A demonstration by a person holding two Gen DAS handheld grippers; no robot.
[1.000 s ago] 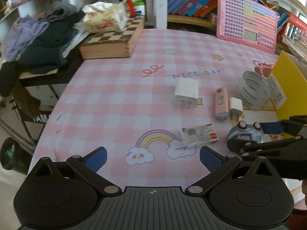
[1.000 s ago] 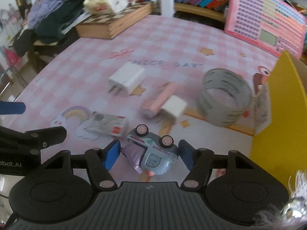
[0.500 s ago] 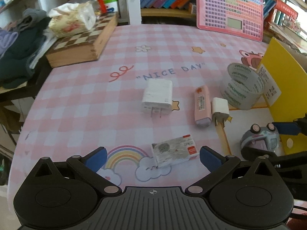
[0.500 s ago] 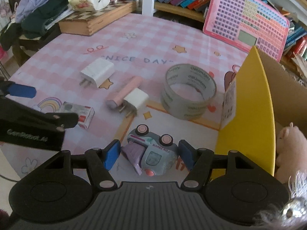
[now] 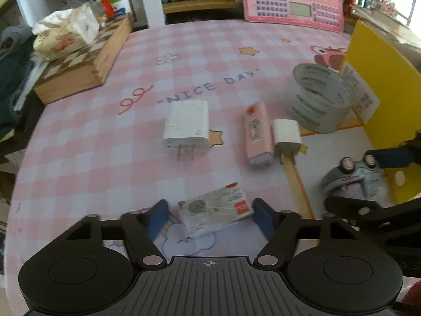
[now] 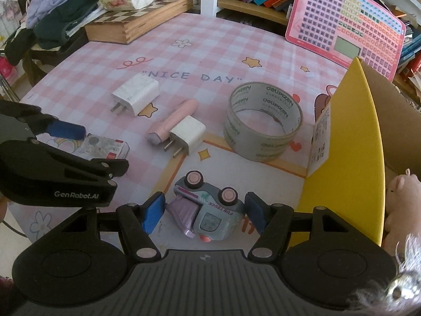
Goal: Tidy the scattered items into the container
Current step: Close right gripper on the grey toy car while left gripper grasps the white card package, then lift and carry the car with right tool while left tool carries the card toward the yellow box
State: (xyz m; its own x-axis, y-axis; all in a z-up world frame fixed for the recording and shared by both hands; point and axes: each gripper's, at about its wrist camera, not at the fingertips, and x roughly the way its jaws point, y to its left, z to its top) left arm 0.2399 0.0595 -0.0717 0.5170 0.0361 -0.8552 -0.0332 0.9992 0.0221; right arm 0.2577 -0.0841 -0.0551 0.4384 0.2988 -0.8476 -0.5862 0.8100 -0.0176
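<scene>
My left gripper (image 5: 209,217) is open, its blue pads either side of a small tissue packet (image 5: 215,210) lying on the pink checked cloth. My right gripper (image 6: 204,212) is open around a toy truck (image 6: 208,210) lying on its side, wheels up; whether the pads touch it I cannot tell. The truck also shows in the left wrist view (image 5: 352,179). The yellow cardboard box (image 6: 350,142) stands open at the right with a pink plush toy (image 6: 400,197) inside. A large white charger (image 5: 186,126), a pink tube (image 5: 257,134), a small white plug (image 5: 286,134) and a tape roll (image 5: 319,100) lie on the cloth.
A wooden chessboard box (image 5: 81,63) with a tissue pack (image 5: 65,34) on it stands at the back left. A pink toy keyboard (image 6: 344,23) leans against the bookshelf at the back. Clothes (image 6: 55,18) pile up beyond the table's left edge.
My left gripper has moved forward and to the right until its pads flank the tissue packet. The right gripper still frames the toy truck, with the box now closer on its right.
</scene>
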